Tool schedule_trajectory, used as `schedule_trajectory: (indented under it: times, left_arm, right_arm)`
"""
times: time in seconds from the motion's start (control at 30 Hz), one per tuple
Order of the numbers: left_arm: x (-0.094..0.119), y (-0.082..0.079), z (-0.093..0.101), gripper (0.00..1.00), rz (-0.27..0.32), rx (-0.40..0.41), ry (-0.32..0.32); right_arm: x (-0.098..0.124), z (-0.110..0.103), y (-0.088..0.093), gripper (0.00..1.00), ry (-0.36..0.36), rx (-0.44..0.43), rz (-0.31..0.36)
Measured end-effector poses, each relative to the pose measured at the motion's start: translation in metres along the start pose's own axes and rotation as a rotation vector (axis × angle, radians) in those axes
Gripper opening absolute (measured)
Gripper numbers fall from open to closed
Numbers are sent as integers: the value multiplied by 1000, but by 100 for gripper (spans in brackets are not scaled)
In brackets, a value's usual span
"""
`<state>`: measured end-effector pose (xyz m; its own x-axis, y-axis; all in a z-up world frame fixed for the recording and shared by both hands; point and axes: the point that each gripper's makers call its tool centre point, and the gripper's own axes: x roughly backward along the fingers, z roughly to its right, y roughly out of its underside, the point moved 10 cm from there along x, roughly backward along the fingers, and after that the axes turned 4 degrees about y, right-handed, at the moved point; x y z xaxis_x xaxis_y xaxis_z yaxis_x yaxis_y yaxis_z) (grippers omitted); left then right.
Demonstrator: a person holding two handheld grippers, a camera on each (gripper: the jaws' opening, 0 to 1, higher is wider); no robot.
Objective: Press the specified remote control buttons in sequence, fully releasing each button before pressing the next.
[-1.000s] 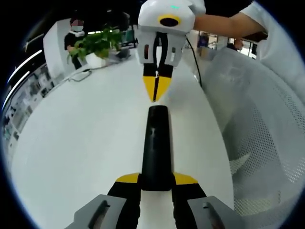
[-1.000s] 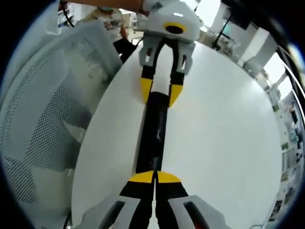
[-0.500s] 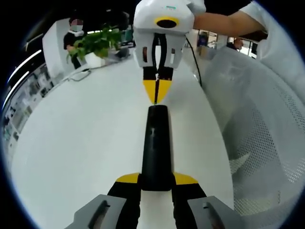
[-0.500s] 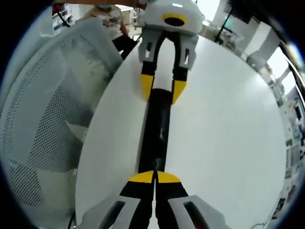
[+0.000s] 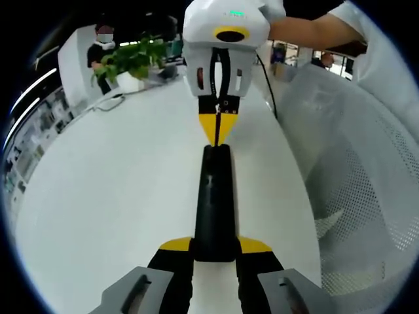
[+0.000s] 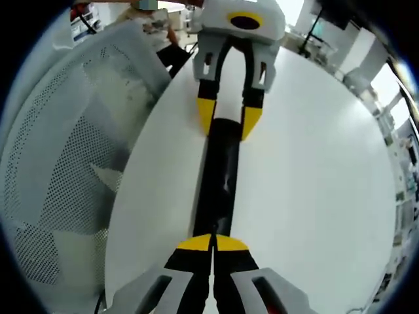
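Note:
A long black remote control (image 5: 215,196) lies lengthwise on the white table (image 5: 111,190). My left gripper (image 5: 215,246) is shut on its near end, with a yellow fingertip (image 5: 175,245) on each side. My right gripper (image 5: 218,133) comes down from the top of the left gripper view, jaws shut, its yellow tips touching the remote's far end. In the right gripper view the right gripper (image 6: 212,241) sits shut over the remote (image 6: 221,173), and the left gripper (image 6: 228,122) clamps the opposite end.
A white mesh chair (image 5: 347,190) stands close against the table edge, seen also as the chair (image 6: 59,157) in the right gripper view. A potted plant (image 5: 131,62) and a cable (image 5: 108,103) lie at the table's far side, with a person behind.
The right gripper's shut tips have edged down onto the remote's far end, closing the small gap seen earlier. The left gripper and the remote have stayed put.

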<state>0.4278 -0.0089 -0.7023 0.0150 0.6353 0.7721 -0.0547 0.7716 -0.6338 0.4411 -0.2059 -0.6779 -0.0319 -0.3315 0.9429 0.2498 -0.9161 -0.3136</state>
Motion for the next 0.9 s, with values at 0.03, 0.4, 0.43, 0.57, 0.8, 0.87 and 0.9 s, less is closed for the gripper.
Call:
schedule_trajectory:
  times: [0.03,0.4,0.43,0.57,0.8,0.87,0.9]
  left_arm:
    - [0,0,0,24,0,0,0]
    - [0,1,0,24,9,3,-2]
    - [0,2,0,24,10,4,-2]
    - [0,2,0,24,10,1,-3]
    - [0,2,1,24,13,1,-1]
    - [0,2,1,24,13,2,-2]
    - [0,2,1,24,13,3,-3]
  right_arm:
    - [0,0,0,0,-1,-1,-1]
    - [-2,1,-3,0,-5,5,-24]
    - [-2,1,-3,0,-8,3,-27]
    - [-2,3,-2,0,-22,-28,-21]
    - [-3,4,-4,0,-27,-18,-40]
    - [-3,4,-4,0,-29,-22,-45]
    - [-3,4,-4,0,-29,-23,-46]
